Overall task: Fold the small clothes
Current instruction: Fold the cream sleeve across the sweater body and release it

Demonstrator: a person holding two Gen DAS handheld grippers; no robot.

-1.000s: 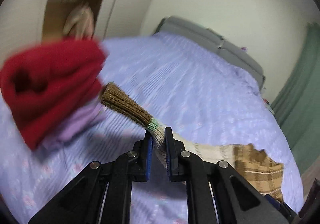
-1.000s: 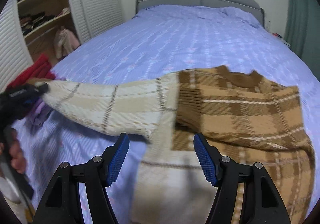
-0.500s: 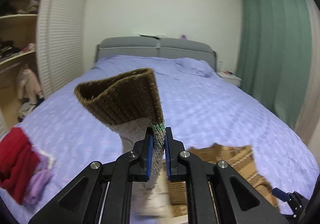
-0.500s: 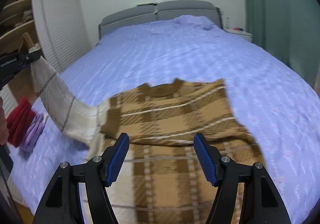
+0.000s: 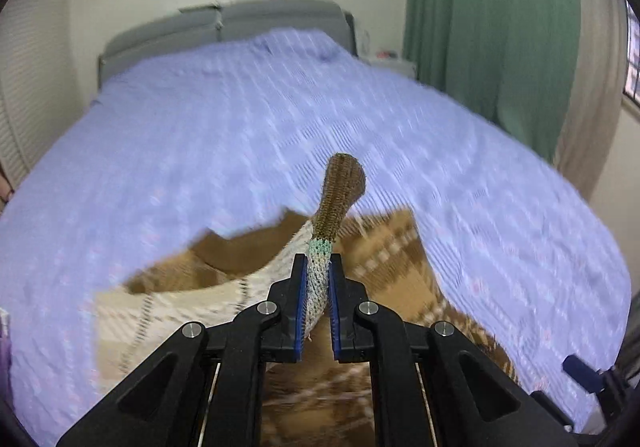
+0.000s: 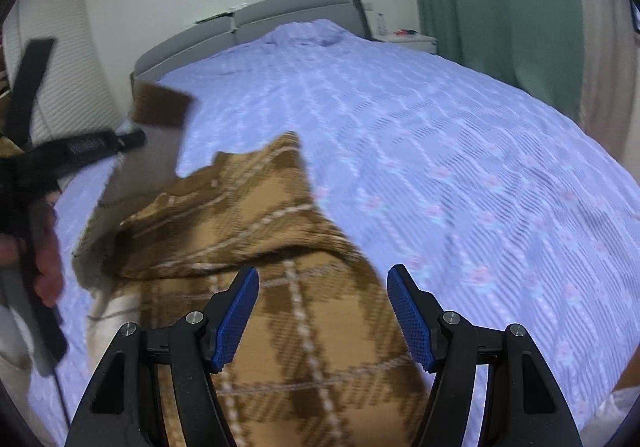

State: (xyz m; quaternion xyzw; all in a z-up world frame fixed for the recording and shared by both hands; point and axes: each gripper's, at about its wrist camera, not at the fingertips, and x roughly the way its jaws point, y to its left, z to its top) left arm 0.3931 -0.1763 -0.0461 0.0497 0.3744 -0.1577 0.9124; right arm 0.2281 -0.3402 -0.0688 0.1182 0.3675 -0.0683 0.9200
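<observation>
A brown and cream plaid sweater [image 6: 288,247] lies on the lilac bedspread [image 6: 460,167]. My left gripper [image 5: 318,299] is shut on the sweater's cream sleeve [image 5: 200,303] near its brown ribbed cuff [image 5: 340,195] and holds it raised over the sweater body [image 5: 392,271]. In the right wrist view the left gripper [image 6: 132,137] shows at the left with the cuff [image 6: 160,107] above it. My right gripper [image 6: 322,311] is open and empty, low over the sweater's lower part.
A grey headboard [image 6: 280,13] stands at the far end of the bed. Green curtains [image 5: 492,19] hang on the right, a white louvred wardrobe door [image 6: 68,87] on the left. A small nightstand [image 6: 412,41] stands by the headboard.
My left gripper has swung the sleeve from the left side up and over the sweater body. The red and purple pile has left its view. The right gripper stays open and has shifted right.
</observation>
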